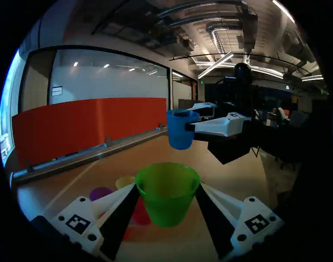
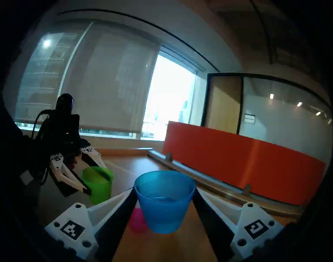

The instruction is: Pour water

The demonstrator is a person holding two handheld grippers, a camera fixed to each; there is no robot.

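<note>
A green cup (image 1: pixel 167 193) stands upright between the fingers of my left gripper (image 1: pixel 166 205), which is shut on it above the wooden table (image 1: pixel 236 179). Farther off in that view, the right gripper (image 1: pixel 190 127) holds a blue cup (image 1: pixel 180 129) in the air. In the right gripper view the blue cup (image 2: pixel 165 206) sits upright between my right gripper's (image 2: pixel 164 214) fingers, with water showing inside. To its left, the left gripper (image 2: pixel 81 174) holds the green cup (image 2: pixel 98 184).
Several small cups lie on the table below the left gripper: purple (image 1: pixel 100 193), yellow (image 1: pixel 124 181) and pink (image 1: pixel 141 213). The pink cup (image 2: pixel 138 220) also sits under the right gripper. An orange panel (image 1: pixel 88 126) and a metal rail (image 1: pixel 105 146) run along the table's far edge.
</note>
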